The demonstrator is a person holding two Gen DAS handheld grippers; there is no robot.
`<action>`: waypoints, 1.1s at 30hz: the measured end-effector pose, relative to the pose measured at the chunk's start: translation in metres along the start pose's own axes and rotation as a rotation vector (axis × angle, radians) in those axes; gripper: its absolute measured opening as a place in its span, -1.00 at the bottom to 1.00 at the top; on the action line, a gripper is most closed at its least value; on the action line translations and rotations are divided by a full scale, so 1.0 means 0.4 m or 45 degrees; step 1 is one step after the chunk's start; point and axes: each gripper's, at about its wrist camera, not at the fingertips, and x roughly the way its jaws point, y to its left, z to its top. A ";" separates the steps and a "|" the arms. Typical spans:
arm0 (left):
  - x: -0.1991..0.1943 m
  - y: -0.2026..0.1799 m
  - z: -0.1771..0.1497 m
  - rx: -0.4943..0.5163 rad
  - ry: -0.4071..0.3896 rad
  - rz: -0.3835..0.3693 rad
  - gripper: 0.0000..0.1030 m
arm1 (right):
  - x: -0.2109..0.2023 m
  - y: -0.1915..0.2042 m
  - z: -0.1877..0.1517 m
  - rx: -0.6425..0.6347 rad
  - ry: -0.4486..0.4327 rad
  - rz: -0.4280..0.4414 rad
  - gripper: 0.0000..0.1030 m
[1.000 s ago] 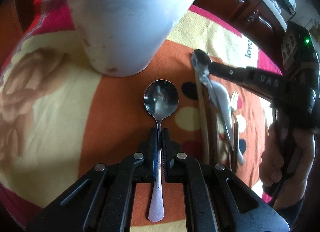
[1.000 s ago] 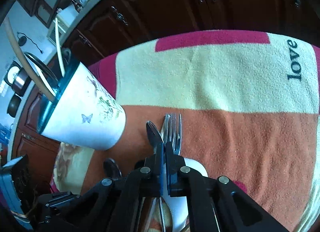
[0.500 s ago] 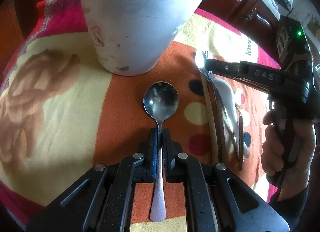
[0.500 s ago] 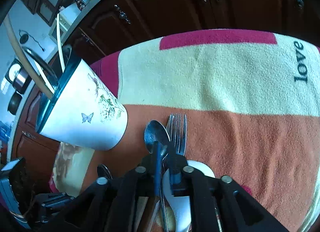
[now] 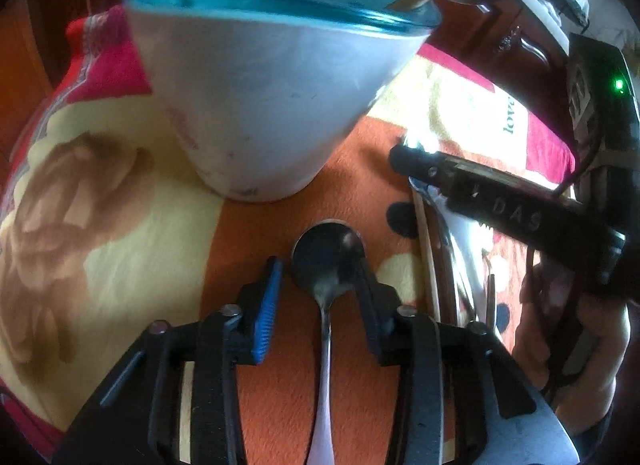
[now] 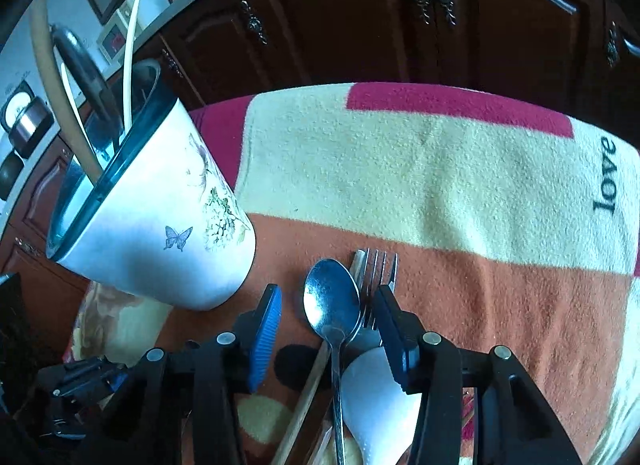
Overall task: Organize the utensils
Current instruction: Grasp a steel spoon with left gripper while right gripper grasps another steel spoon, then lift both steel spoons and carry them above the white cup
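Left gripper (image 5: 318,281) is pointing down at the blanket (image 5: 120,233), jaws opening, pads clear of the spoon (image 5: 327,261). That spoon is lying flat on the orange patch, bowl between the two fingertips, handle running back under the gripper body. White cup (image 5: 264,105) with a blue rim is standing just beyond the spoon bowl, holding long utensils.

Right gripper (image 6: 328,305) is also opening, nothing pinched. A second spoon (image 6: 332,305) is lying between its fingers, closer to the right finger, bowl overlapping a fork (image 6: 378,265). A white ladle (image 6: 376,397) and a chopstick (image 6: 308,385) are sitting under the gripper. The cup (image 6: 160,217) is to the left, just beside the left finger.
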 end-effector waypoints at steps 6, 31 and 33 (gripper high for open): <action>0.019 -0.024 0.019 0.065 -0.028 0.047 -0.28 | 0.029 0.035 -0.002 -0.025 -0.006 -0.051 -0.37; -0.071 -0.019 0.002 0.038 -0.142 -0.096 -0.97 | 0.028 -0.047 -0.014 0.065 0.007 -0.013 -0.48; -0.076 -0.021 0.002 0.034 -0.148 -0.103 -0.97 | 0.030 -0.049 -0.013 0.060 0.007 -0.013 -0.48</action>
